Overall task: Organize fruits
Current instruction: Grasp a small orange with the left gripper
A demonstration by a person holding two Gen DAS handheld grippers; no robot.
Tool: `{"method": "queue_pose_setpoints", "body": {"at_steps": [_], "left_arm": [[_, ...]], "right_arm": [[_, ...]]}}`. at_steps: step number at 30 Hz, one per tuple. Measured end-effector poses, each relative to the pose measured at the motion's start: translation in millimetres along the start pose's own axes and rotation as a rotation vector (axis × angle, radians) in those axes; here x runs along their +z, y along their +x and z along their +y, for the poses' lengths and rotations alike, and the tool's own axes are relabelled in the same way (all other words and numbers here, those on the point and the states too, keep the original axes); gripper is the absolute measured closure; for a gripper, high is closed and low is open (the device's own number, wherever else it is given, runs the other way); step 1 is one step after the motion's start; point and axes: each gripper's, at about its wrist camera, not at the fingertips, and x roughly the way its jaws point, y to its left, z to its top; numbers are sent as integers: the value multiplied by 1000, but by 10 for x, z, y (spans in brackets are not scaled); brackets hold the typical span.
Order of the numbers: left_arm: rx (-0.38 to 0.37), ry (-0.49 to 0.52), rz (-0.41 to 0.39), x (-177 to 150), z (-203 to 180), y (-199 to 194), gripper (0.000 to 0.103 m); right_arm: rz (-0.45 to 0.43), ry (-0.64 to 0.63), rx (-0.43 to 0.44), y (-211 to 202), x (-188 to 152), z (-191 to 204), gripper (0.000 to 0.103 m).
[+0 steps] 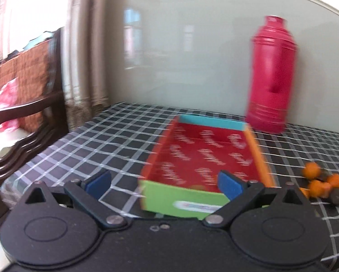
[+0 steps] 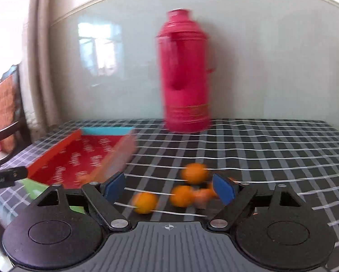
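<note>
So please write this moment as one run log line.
left gripper: open, empty | right gripper: open, empty | oranges: on tablecloth | tray: holds no clear fruit

This looks like a room in a home, most likely a dining or living corner. A table (image 2: 260, 149) covered with a dark checked cloth stands pushed against a pale, glossy wall panel (image 1: 192, 45) that mirrors a bright window. A tall pink thermos flask (image 2: 185, 72), the household kind with a side handle, stands upright on the cloth near the wall. To the left hangs a beige curtain (image 1: 85, 45) with daylight behind it, and beside the table sits a dark carved wooden chair (image 1: 33, 104) with a brown patterned cushion. Small oranges (image 2: 193, 173) lie loose on the cloth near a colourful cardboard tray (image 1: 205, 156).
</note>
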Motion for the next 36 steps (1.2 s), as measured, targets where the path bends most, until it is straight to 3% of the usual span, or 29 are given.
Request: {"method": "queue_pose_setpoints", "body": {"at_steps": [1, 6, 10, 14, 19, 23, 24, 27, 30, 36], "left_arm": [[-19, 19, -2, -8, -102, -2, 8], [-137, 117, -22, -13, -595, -58, 8], [-214, 178, 10, -75, -1047, -25, 12], [-235, 223, 67, -165, -1381, 132, 23], [-185, 265, 60, -270, -1548, 252, 23], [-177, 264, -16, -265, -1597, 165, 30], [-186, 278, -11, -269, -1638, 184, 31], [-215, 303, 36, -330, -1745, 285, 49], [-211, 304, 81, -400, -1785, 414, 51], [-236, 264, 130, -439, -1766, 557, 63]], "right_arm": [[-14, 8, -32, -41, -9, -99, 0], [-49, 40, -209, -190, -60, -533, 0], [-78, 65, -358, -281, -108, -750, 0], [-112, 87, -506, -409, -165, -937, 0], [-132, 72, -659, -501, -244, -1107, 0], [-125, 73, -670, -573, -304, -1219, 0], [-120, 74, -673, -576, -317, -1246, 0], [-111, 81, -684, -592, -349, -1287, 0], [-116, 87, -665, -635, -369, -1278, 0], [-112, 84, -640, -636, -394, -1265, 0]]}}
